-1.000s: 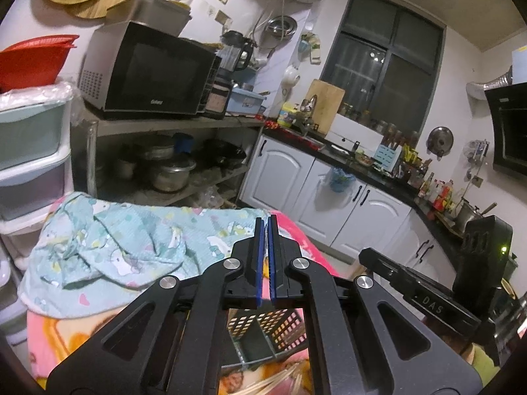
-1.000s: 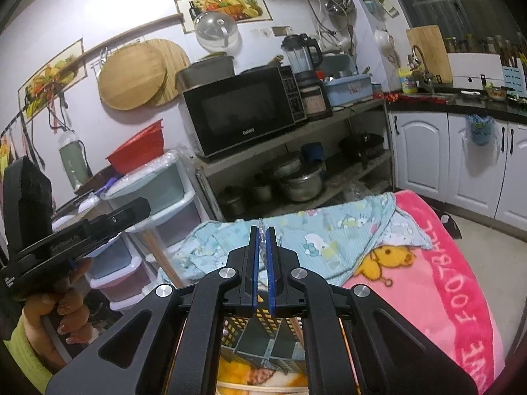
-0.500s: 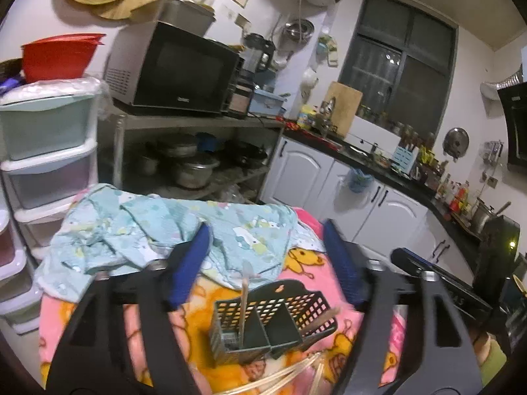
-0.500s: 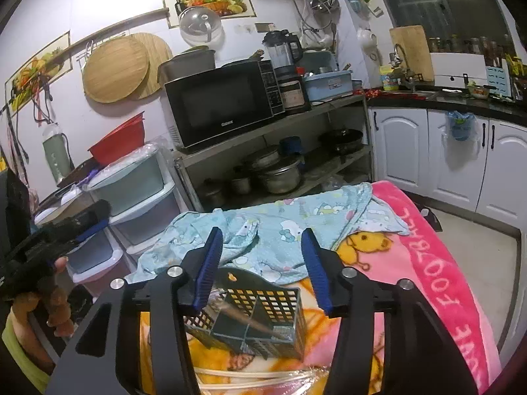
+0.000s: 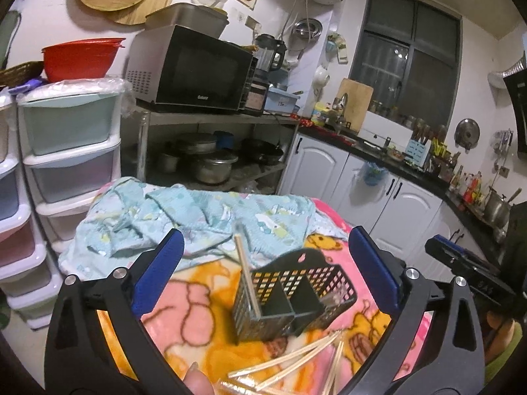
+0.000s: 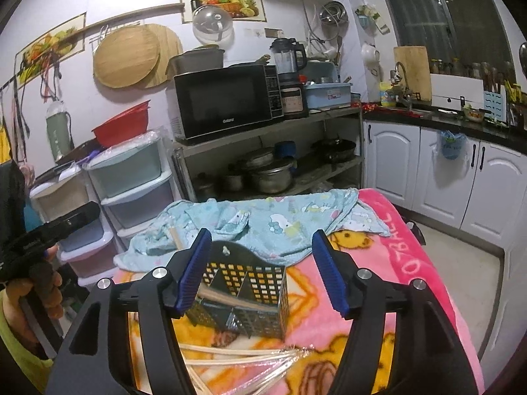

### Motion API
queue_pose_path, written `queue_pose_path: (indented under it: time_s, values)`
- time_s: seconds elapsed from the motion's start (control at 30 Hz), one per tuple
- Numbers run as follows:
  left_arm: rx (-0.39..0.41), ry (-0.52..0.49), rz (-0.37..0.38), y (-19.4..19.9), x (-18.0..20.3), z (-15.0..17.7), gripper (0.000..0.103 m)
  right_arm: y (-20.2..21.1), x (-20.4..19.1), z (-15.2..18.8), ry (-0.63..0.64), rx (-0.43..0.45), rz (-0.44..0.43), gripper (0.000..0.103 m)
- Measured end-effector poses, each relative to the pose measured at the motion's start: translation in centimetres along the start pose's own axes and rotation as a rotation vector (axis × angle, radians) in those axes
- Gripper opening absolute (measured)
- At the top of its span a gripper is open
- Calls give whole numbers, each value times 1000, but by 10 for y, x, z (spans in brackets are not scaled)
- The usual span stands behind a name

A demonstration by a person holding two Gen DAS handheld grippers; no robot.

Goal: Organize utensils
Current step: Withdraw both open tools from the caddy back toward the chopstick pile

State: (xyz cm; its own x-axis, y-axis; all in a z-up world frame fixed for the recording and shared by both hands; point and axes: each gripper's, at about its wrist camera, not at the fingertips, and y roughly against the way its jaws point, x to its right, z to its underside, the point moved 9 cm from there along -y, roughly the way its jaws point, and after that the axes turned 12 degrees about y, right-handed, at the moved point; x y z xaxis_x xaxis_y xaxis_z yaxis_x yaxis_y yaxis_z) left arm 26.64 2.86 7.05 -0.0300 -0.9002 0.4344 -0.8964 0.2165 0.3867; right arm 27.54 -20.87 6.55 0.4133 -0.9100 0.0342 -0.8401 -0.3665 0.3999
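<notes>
Both grippers' jaws just spread, empty, caddy (image 5: 293,299) near pink blanket's (image 6: 415,263) edge.

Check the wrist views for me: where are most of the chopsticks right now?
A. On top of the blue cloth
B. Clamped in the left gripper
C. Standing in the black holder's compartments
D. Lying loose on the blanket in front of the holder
D: a spread of loose chopsticks lies on the blanket in front of the holder, which has only one chopstick standing in it; both grippers are open and empty.
</notes>
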Motion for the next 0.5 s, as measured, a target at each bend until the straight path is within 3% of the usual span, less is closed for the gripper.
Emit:
queue_pose_path:
  time_s: [0.5]
  values:
    - [-43, 28, -55, 17, -29, 46, 92, 10, -18, 40, 44, -69, -7, 64]
